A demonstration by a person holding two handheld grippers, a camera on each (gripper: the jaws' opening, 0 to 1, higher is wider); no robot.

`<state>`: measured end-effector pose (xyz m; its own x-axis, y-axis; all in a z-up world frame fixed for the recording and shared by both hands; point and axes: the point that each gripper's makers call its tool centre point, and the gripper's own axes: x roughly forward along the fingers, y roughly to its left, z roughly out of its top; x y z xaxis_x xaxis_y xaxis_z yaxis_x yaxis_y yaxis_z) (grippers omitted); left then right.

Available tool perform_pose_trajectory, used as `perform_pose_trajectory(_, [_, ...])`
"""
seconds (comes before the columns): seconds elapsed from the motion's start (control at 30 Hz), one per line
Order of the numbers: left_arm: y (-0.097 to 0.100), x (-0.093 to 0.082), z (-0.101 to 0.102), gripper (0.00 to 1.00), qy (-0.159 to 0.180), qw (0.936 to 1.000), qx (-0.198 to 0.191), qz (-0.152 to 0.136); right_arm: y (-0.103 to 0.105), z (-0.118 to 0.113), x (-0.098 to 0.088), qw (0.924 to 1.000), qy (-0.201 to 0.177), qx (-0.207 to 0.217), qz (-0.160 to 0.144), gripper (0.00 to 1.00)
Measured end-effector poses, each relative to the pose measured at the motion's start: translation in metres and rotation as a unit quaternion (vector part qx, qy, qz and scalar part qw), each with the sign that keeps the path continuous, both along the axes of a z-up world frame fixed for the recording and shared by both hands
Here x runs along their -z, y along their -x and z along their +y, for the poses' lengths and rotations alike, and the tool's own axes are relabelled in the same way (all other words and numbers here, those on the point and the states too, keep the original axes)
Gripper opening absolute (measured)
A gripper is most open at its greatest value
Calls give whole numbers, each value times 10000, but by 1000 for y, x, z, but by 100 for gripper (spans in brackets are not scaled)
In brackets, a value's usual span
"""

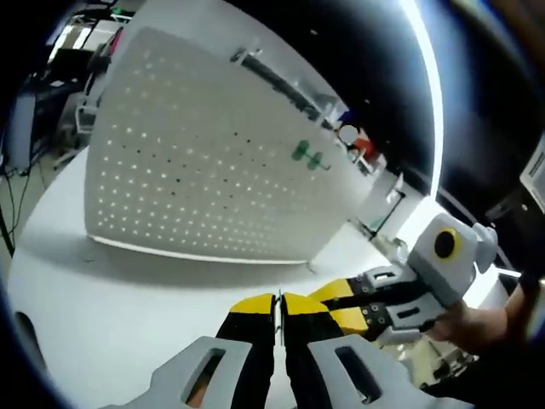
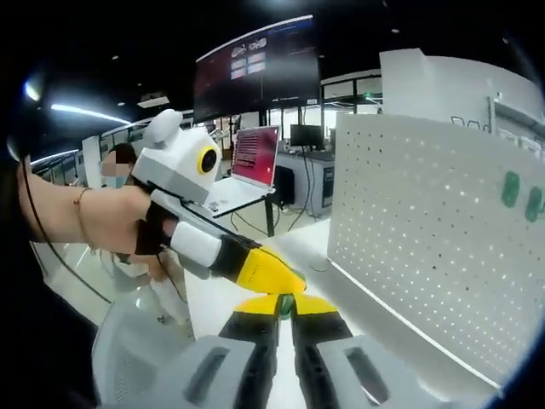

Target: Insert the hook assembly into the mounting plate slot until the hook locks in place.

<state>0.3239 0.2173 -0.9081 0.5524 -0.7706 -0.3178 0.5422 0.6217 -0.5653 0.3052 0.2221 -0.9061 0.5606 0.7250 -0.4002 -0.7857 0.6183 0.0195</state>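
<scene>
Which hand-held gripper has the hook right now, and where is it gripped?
The right hand-held gripper is shut on a small green hook piece, pinched at its tips. The left hand-held gripper is shut, apparently on nothing.

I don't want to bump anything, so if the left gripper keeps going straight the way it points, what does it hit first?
Probably the pegboard. The left gripper, jaws together, points across bare table toward the board's lower edge. Depth is hard to judge.
</scene>
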Motion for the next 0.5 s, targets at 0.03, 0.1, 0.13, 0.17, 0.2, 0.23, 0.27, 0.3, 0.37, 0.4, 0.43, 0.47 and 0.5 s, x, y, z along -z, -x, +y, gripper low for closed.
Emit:
perform_pose_trajectory(0.03, [0, -1, 0, 1, 28, 10000, -9, 4, 0, 0, -1, 10000, -87, 36, 34, 1])
perform_pose_trajectory(0.1, [-1, -3, 1, 1, 119, 9999, -37, 12, 0, -1, -4, 9999, -129, 50, 2, 1])
perform_pose_trajectory(0.13, [-1, -4, 1, 1, 133, 9999, -38, 12, 0, 0, -4, 9999, -127, 52, -12, 0])
perform_pose_trajectory(0.17, [-1, -4, 0, 1, 143, 9999, -41, 7, 0, 0, -4, 9999, -117, 54, -27, 0])
perform_pose_trajectory(0.2, [-1, -4, 0, 1, 154, 9999, -45, -3, 0, -1, -5, 9999, -107, 59, -55, 0])
perform_pose_trajectory(0.23, [-1, -5, 0, 1, 162, 9999, -48, -7, 0, -1, -5, 9999, -124, 74, -46, 0])
perform_pose_trajectory(0.27, [-1, -4, 0, 1, 167, 9999, -45, -3, 0, -1, -5, 9998, -181, 121, 17, 0])
perform_pose_trajectory(0.3, [0, -5, 0, 2, 170, 9998, -38, -23, 0, -2, -6, 9997, -213, 131, 19, 0])
perform_pose_trajectory(0.37, [0, -7, -1, 2, 208, 9998, -36, -12, 0, -3, -8, 9994, -309, 179, 46, 0])
perform_pose_trajectory(0.4, [-1, -8, -1, 2, 259, 9997, -49, -22, 0, -3, -10, 9992, -343, 208, 27, 0])
perform_pose_trajectory(0.43, [-1, -9, -1, 2, 270, 9996, -48, -42, 0, -3, -10, 9991, -358, 219, 24, 0])
perform_pose_trajectory(0.47, [-1, -10, -1, 3, 269, 9996, -41, -88, 0, -4, -11, 9991, -368, 228, 41, 0])
perform_pose_trajectory(0.5, [-1, -10, -2, 3, 271, 9996, -40, -100, -1, -4, -11, 9989, -394, 245, 67, 0])
